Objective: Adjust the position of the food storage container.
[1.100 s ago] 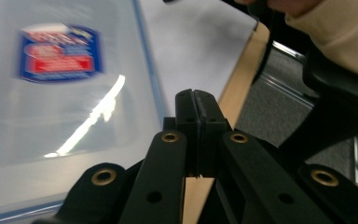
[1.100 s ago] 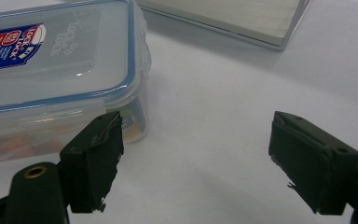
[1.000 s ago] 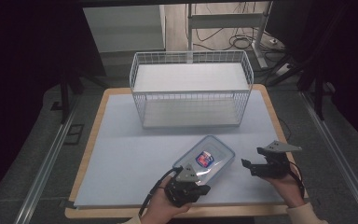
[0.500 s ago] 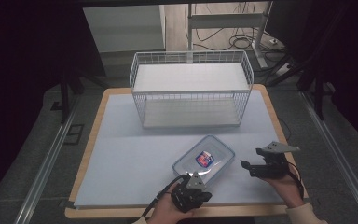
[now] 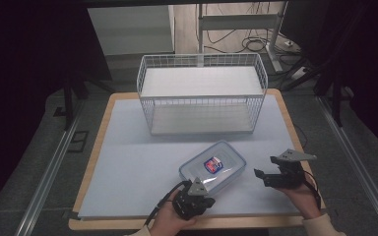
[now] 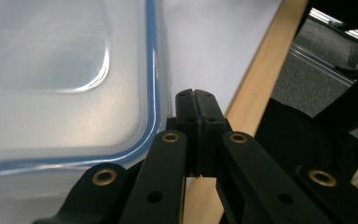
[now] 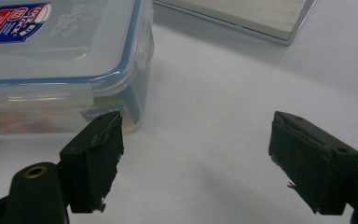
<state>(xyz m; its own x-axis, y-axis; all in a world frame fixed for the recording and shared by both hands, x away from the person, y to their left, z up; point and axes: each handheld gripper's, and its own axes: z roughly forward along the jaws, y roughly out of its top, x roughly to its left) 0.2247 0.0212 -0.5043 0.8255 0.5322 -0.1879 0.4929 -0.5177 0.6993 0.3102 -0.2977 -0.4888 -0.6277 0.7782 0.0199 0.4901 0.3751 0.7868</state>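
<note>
The left gripper (image 6: 196, 100), jaws clenched on nothing, sits beside one clear, blue-rimmed plastic box (image 5: 212, 167) lying near the front of the white table (image 5: 128, 162). The right gripper (image 7: 196, 163) gapes wide, empty. One white wire basket (image 5: 202, 93) stands behind.

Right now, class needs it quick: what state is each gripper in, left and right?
Left gripper: shut, jaws pressed together on nothing, beside the corner of the plastic container.
Right gripper: open, empty, jaws wide apart beside the container.

Clear box (image 5: 212, 167) with blue-edged lid and red-blue label, white wire basket (image 5: 202, 93), black grippers
</note>
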